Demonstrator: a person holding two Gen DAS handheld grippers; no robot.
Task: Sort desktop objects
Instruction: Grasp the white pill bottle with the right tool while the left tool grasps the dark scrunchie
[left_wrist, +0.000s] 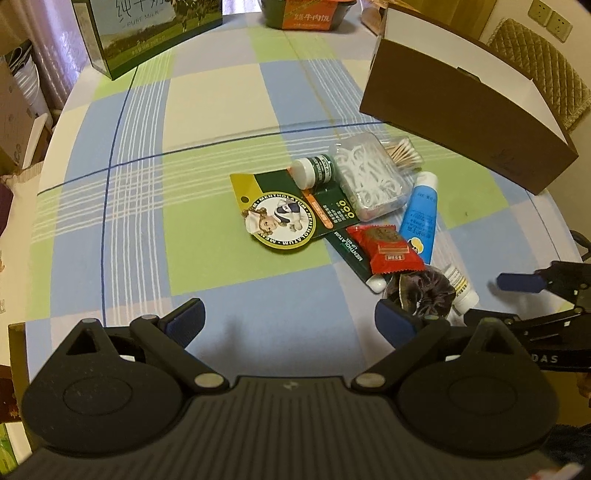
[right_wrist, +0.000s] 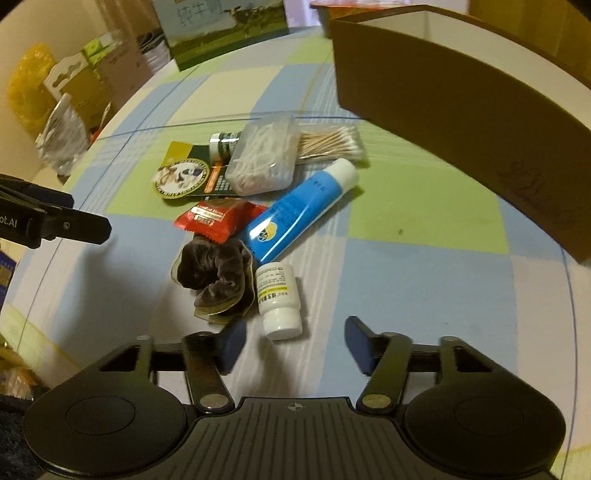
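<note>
A pile of small objects lies on the checked tablecloth: a Mentholatum card (left_wrist: 284, 210) (right_wrist: 181, 175), a small green jar (left_wrist: 314, 170), a clear box of floss picks (left_wrist: 369, 175) (right_wrist: 264, 158), cotton swabs (left_wrist: 402, 151) (right_wrist: 328, 142), a blue tube (left_wrist: 421, 214) (right_wrist: 299, 210), a red sachet (left_wrist: 391, 249) (right_wrist: 218, 218), a dark scrunchie (left_wrist: 424, 291) (right_wrist: 214, 275) and a white pill bottle (left_wrist: 461, 288) (right_wrist: 279, 299). My left gripper (left_wrist: 290, 319) is open and empty, left of the pile. My right gripper (right_wrist: 293, 345) is open just before the pill bottle's cap.
An open brown cardboard box (left_wrist: 461, 107) (right_wrist: 461, 96) stands right of the pile. A milk carton box (left_wrist: 147, 33) (right_wrist: 225, 26) and a food bowl (left_wrist: 306, 14) stand at the far edge. The round table's edge (left_wrist: 55, 147) curves on the left.
</note>
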